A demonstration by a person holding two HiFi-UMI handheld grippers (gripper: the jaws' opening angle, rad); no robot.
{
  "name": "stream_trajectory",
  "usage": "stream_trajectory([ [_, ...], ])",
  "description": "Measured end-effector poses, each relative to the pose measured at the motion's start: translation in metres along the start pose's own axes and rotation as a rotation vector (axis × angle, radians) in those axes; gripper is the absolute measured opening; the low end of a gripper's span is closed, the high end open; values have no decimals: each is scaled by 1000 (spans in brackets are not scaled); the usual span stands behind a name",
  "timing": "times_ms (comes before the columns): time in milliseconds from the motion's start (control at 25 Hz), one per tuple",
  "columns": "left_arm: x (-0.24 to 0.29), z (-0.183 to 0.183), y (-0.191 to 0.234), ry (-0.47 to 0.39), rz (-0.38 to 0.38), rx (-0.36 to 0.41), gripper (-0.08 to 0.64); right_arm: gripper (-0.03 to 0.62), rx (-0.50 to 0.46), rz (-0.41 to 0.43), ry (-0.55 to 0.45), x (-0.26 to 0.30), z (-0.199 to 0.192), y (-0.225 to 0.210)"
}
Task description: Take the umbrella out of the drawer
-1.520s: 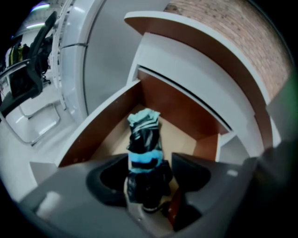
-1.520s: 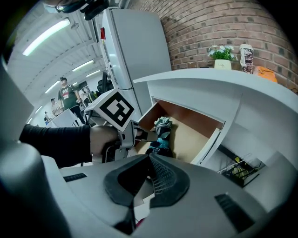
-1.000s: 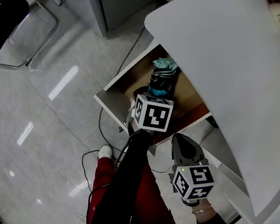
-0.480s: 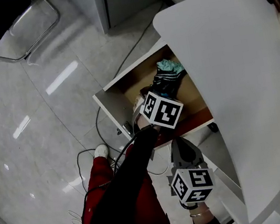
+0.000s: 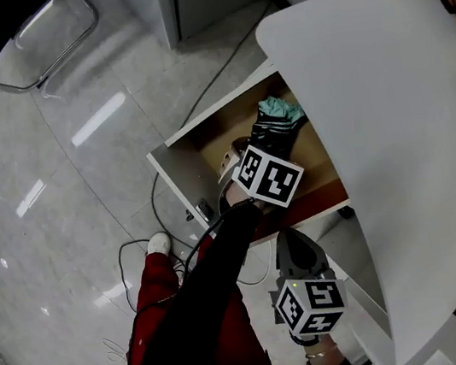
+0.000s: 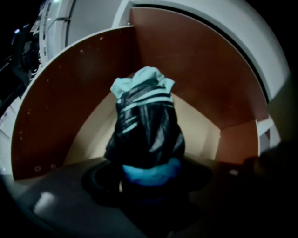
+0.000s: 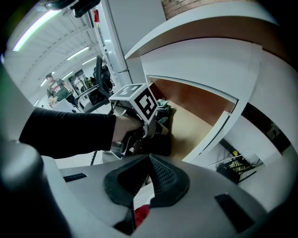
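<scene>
The folded umbrella (image 5: 276,128), black with pale teal stripes, lies in the open wooden drawer (image 5: 178,185). In the left gripper view it (image 6: 146,125) fills the middle, its blue end nearest the camera. My left gripper (image 5: 250,151) reaches down into the drawer; its jaws are opening with that blue end between them (image 6: 149,179), and no pad shows pressing on it. My right gripper (image 5: 293,234) hangs in front of and below the drawer, shut with nothing in it (image 7: 149,160). It looks at the left hand and its marker cube (image 7: 139,100).
A white curved desktop (image 5: 389,107) overhangs the drawer's right side. Cables (image 5: 167,231) trail over the glossy floor. A person's red trouser leg (image 5: 156,293) and white shoe (image 5: 159,245) stand left of the drawer. A metal chair frame (image 5: 24,47) is far left.
My left gripper has sunk deeper into the drawer, closer to the umbrella's near end. The right gripper has kept its place.
</scene>
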State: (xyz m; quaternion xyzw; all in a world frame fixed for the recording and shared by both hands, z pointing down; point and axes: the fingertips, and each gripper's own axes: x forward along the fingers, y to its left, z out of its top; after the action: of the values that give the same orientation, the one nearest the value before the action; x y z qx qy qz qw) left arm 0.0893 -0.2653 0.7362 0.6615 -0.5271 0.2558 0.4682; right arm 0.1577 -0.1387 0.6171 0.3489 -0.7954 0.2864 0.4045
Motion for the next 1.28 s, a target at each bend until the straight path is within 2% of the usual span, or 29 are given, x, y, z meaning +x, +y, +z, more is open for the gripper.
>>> stream_trajectory([
  [160, 2, -1, 0, -13, 55, 1, 322, 6, -4, 0, 8, -1, -3, -3],
  [280, 4, -1, 0, -15, 68, -4, 325, 6, 0, -7, 10, 0, -4, -7],
  [840, -6, -1, 3, -14, 48, -10, 290, 6, -4, -27, 18, -6, -13, -9],
  [1280, -40, 0, -1, -76, 18, -30, 285, 6, -13, -43, 11, -21, -12, -2],
])
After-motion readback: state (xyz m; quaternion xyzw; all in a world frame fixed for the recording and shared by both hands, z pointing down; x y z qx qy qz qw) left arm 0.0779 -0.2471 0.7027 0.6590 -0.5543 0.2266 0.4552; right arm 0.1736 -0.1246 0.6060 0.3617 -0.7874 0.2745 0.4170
